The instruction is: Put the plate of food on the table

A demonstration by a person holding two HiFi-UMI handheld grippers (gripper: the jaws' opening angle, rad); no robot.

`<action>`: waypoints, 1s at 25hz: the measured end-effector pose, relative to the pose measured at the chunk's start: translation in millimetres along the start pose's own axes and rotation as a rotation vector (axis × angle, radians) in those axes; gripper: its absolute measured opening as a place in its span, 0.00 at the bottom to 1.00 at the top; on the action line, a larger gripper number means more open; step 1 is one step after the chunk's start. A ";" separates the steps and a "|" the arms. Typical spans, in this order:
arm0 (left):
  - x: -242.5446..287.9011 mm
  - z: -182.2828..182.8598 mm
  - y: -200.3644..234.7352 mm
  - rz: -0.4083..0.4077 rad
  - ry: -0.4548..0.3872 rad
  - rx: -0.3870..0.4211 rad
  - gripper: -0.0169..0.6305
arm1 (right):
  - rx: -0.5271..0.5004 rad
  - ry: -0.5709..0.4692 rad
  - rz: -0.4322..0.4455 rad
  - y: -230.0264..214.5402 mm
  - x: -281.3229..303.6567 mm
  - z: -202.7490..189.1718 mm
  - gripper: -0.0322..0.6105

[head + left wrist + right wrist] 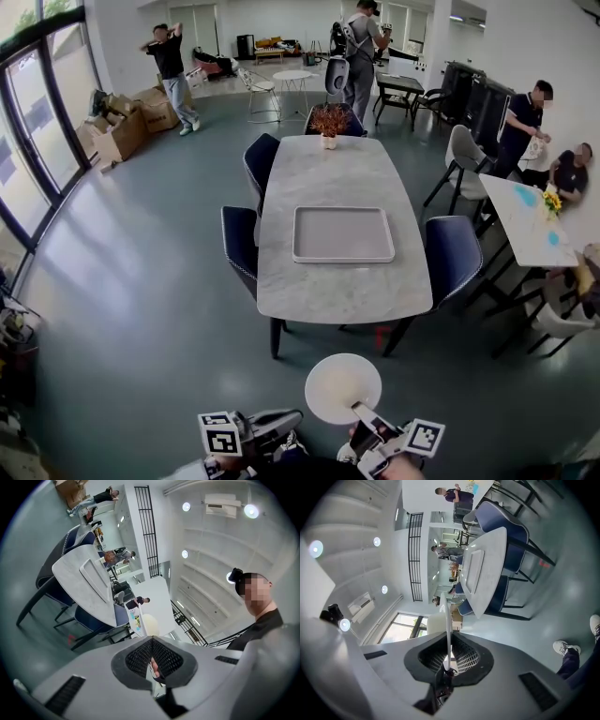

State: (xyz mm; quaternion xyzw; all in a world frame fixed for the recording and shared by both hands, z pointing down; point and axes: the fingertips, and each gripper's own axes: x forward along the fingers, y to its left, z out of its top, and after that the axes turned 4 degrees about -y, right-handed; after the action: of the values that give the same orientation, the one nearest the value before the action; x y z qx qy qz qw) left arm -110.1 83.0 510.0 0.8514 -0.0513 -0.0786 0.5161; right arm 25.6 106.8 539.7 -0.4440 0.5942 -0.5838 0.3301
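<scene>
While right gripper (362, 411) pinches the white plate (342, 387) at its 5 o'clock rim, the plate sits roughly level over grey floor (141, 300), short of the table (328, 169), at the table's 6 o'clock. Not on the tabletop; clear gap to the near edge.

Right gripper view: jaws nearly closed (448, 637), thin plate edge (448, 616) clamped between the pads, running straight out along them.

Left gripper (296, 417): at the plate's 8 o'clock, just beside it, not touching. Its own view shows the jaws (152, 639) closed tip to tip, not gripping anything.

Table: grey tray (343, 260) lying flat mid-top, potted plant (329, 122) at the 12 o'clock end. Blue chairs at 9 o'clock (239, 239) and 3 o'clock (453, 253).

Background: people standing at 11 and 12 o'clock, more at a second table (520, 220) at 2 o'clock.
</scene>
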 end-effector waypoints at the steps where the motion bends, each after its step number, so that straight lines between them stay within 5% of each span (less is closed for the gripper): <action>1: -3.4 3.7 3.6 0.000 0.002 0.003 0.04 | -0.003 -0.002 -0.008 -1.9 4.4 -1.7 0.09; 25: -56.1 57.0 24.5 -0.006 -0.027 0.005 0.04 | -0.012 -0.014 -0.028 17.1 69.4 -27.1 0.09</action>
State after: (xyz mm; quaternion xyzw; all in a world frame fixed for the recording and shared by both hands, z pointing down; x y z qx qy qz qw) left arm -176.0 31.5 510.3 0.8517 -0.0558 -0.0917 0.5129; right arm -28.4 52.9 534.2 -0.4584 0.5889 -0.5818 0.3235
